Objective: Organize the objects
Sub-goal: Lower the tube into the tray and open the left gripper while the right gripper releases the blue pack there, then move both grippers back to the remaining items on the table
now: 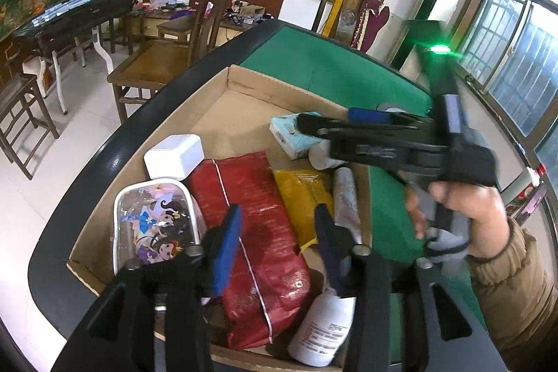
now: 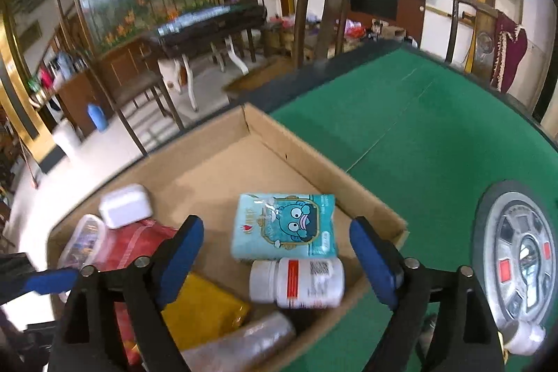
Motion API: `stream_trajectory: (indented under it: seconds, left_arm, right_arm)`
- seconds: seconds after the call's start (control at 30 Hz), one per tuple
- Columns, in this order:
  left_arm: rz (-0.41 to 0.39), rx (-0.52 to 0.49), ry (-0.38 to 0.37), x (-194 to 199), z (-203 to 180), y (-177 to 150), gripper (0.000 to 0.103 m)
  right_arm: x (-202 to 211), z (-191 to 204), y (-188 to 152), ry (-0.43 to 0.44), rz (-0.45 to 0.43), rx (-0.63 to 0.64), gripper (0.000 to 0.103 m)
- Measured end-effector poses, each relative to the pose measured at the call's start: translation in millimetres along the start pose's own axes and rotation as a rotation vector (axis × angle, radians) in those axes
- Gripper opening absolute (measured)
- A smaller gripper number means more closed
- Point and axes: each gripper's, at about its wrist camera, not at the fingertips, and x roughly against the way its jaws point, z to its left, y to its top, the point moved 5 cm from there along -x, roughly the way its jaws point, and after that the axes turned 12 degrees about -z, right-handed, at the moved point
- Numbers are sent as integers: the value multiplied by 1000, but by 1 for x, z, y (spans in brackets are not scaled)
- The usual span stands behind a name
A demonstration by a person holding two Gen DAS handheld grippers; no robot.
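Both grippers hung over the cardboard box [image 2: 223, 169], which sat at the lower left of the right wrist view on the green felt worktop [image 2: 436, 142].

The right gripper [image 2: 279, 264] stood with its jaws wide apart and nothing between the pads, framing the tissue packet [image 2: 284, 225] and the white pill bottle [image 2: 296, 281] at the lower centre. The bottle lay on its side, touching the packet's near edge.

The left gripper [image 1: 279, 232], in the lower middle of the left wrist view, had its jaws partly apart over the red packet [image 1: 258, 232], pressing on nothing I could see.

The box was crowded. A yellow packet [image 1: 303, 197] lay just beside the red one, with a cartoon pouch [image 1: 153, 222] and a white case [image 1: 174, 156] to the left, a clear bottle [image 1: 345, 197] to the right and a white bottle [image 1: 321, 333] at the bottom.

I judged the round pill bottle the likeliest trouble: a pad catching it off-centre could send it rolling against the box wall or shove the packet askew. The two grippers were also close, the right one crossing the upper right of the left view, so a careless reach might knock them together. Out on the felt, a small white bottle [image 2: 523, 337] lay beside the round centre panel [image 2: 516, 253], apparently unsorted and easy to nudge away.
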Motion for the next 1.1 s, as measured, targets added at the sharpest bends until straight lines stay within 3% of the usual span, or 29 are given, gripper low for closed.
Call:
stream_trajectory:
  seconds: [0.1, 0.23, 0.63, 0.93, 1.1]
  left_arm:
    - [-9, 18, -13, 5, -4, 0, 62]
    - [0, 12, -20, 5, -16, -1, 67]
    - [23, -205, 7, 3, -82, -20, 71]
    - [55, -277, 3, -7, -122, -32, 71]
    - [73, -311, 1, -11, -141, -38, 71]
  right_arm:
    - [25, -2, -3, 5, -33, -30, 100]
    - [56, -9, -15, -2, -53, -77, 103]
    - [152, -72, -83, -132, -103, -178, 103]
    - [216, -141, -114, -226, -205, -361, 103]
    - [230, -162, -130, -226, -201, -399, 103]
